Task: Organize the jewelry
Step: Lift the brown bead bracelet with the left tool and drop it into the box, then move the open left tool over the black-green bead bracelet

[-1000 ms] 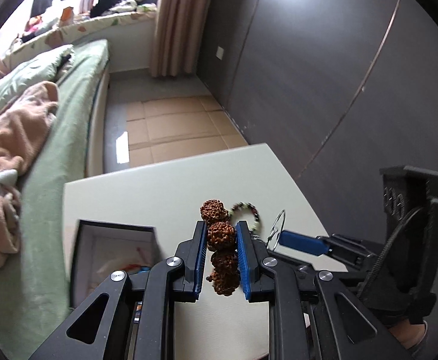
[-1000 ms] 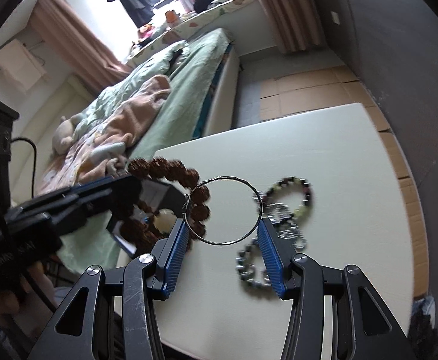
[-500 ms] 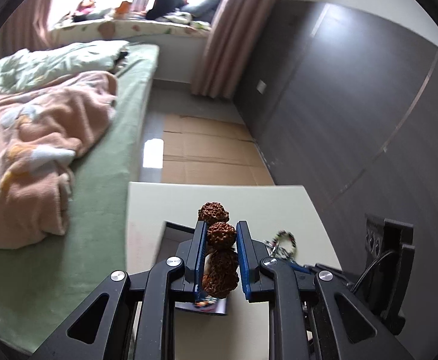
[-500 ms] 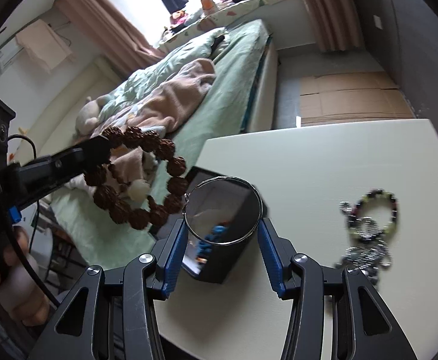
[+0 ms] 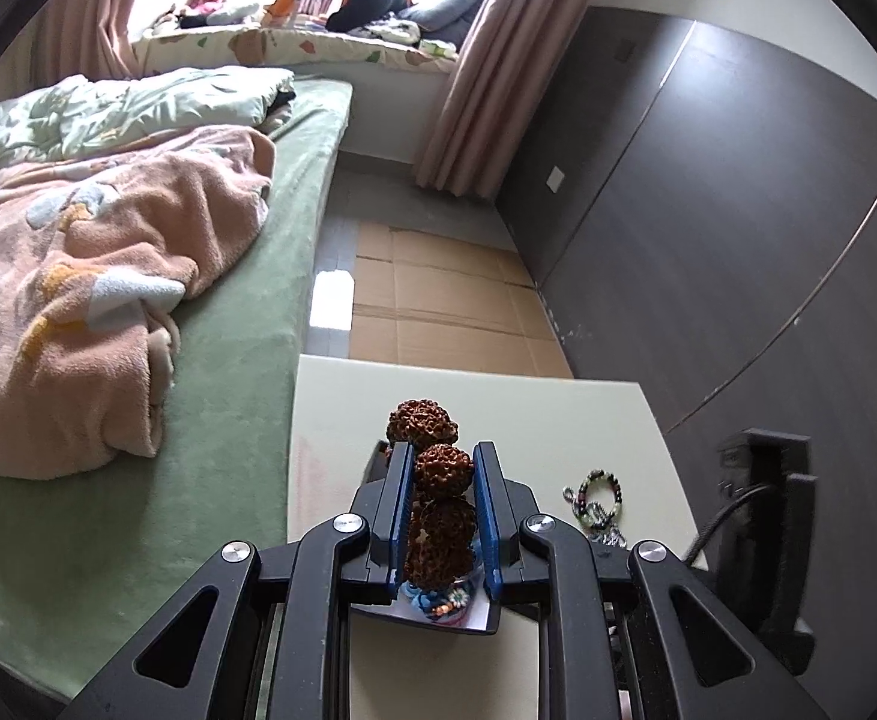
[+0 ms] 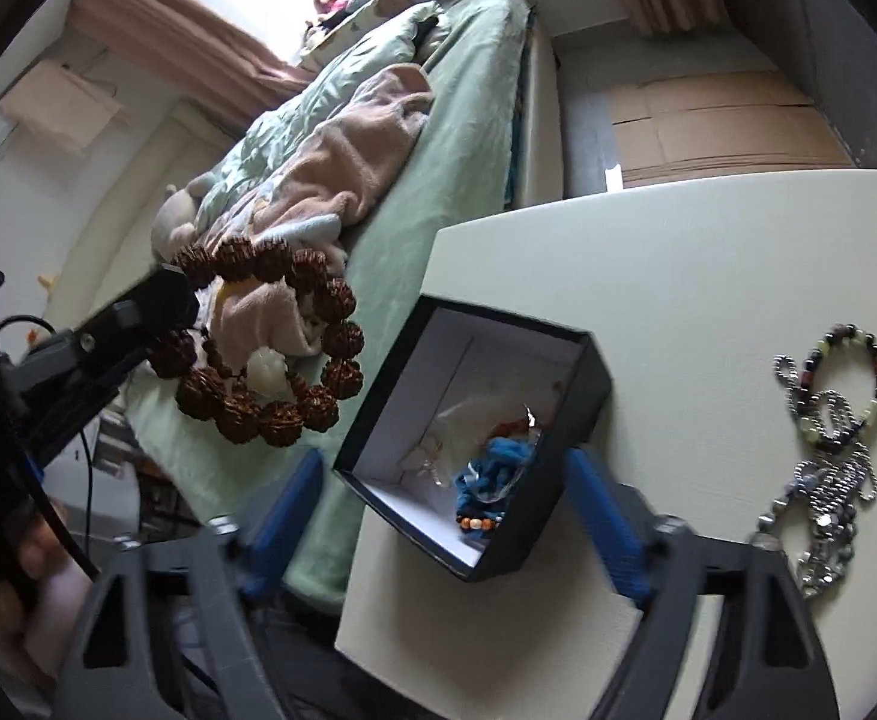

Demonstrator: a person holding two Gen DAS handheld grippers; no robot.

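Observation:
My left gripper is shut on a brown knobbly bead bracelet and holds it in the air; the bracelet also shows in the right wrist view, left of the box, out over the bed. A black box with a white inside holds blue and orange jewelry; it stands at the cream table's near left corner. My right gripper is open and empty, its blue fingers either side of the box. A thin silver hoop appears to lie in the box.
A dark beaded bracelet and silver chains lie on the table to the right. A bed with green sheet and pink blanket runs along the table's left edge. A dark wall stands on the right.
My right gripper has opened wide and let go of the silver hoop over the box. My left gripper has swung left with the brown bracelet, away from the box.

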